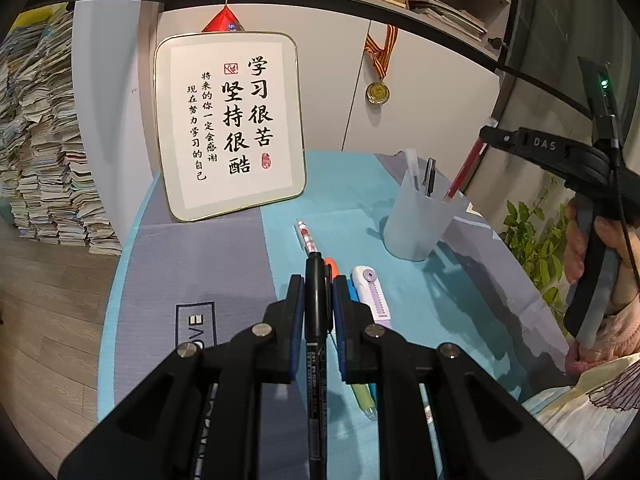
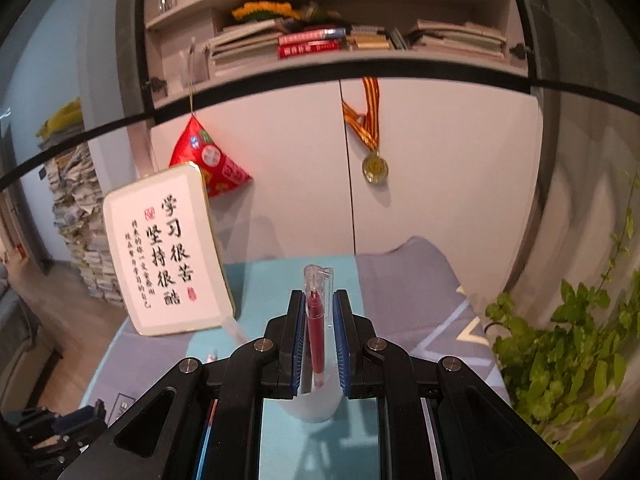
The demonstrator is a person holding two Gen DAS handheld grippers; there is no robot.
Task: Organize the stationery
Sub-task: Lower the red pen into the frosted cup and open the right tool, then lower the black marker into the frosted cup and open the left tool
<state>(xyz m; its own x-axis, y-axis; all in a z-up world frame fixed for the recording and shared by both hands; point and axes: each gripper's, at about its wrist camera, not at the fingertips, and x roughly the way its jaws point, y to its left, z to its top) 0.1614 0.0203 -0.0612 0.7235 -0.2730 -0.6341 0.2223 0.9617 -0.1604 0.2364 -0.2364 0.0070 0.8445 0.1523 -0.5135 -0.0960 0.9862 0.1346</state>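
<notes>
Two grippers each clamp a pen. Left gripper point(image 1: 318, 300) is closed on a black marker point(image 1: 317, 308), long axis running near-to-far, with the translucent cup point(image 1: 420, 224) far right of it. Right gripper point(image 2: 318, 320) is closed on a red pen point(image 2: 316, 320), clear-capped and upright, directly above the cup point(image 2: 312, 404): the nearer hand for dropping.

Frosted translucent plastic cup point(image 1: 418, 220); matt cloth table cover point(image 1: 240, 248); glossy black marker point(image 1: 317, 304).
</notes>
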